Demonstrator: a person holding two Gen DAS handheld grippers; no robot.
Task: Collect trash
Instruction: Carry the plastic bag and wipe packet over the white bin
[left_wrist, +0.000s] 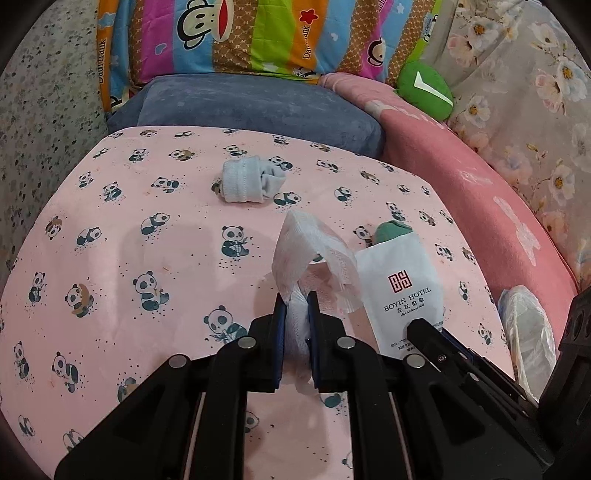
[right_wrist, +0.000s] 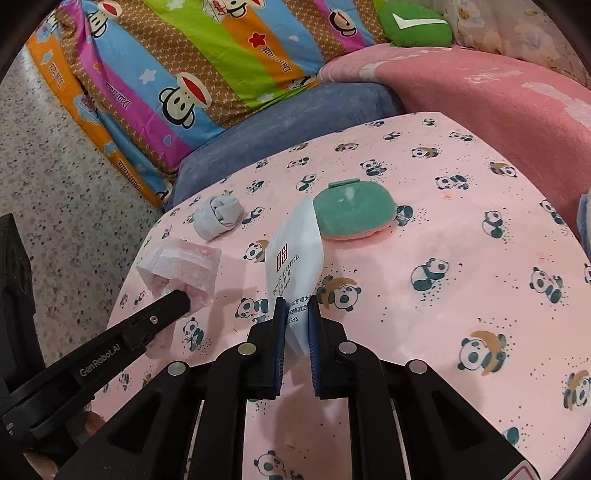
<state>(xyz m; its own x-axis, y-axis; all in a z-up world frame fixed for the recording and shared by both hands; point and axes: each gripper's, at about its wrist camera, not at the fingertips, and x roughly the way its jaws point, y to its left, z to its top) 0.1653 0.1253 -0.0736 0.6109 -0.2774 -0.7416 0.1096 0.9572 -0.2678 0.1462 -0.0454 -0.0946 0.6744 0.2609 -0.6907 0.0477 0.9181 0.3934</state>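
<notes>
A pink cloth with little pandas (left_wrist: 110, 258) covers the desk. At the back of the desk lies a rolled-up gray sock (left_wrist: 251, 181). A green pouch with a pink edge (right_wrist: 351, 212) lies on the cloth too, just behind the white packet. Behind the desk there is a blue cushion (left_wrist: 240, 107), a stripy blanket with monkey faces (left_wrist: 240, 33) and a green pillow with a white tick (left_wrist: 424, 88). A pink blanket (left_wrist: 480, 192) lies on the right side, and a flowery cloth (left_wrist: 528, 110) is past it. A crinkly clear plastic bag (left_wrist: 528, 332) sits at the right edge of the desk, next to the right gripper's arm.

The left gripper (left_wrist: 295, 306) is closed tight on a crumpled white tissue (left_wrist: 314, 254). The tissue sticks up and forward from between the blue pads and bends over to the right. Its loose end hangs close to the white packet.

The right gripper (right_wrist: 297, 310) is pinching the bottom corner of a white hotel packet (right_wrist: 295, 254) with red marks and words on it. The packet stands up tall from the pads, lifted off the cloth. In the left wrist view the same packet (left_wrist: 402, 284) is just to the right of the tissue. The two grippers are side by side, near each other, over the front of the desk.
</notes>
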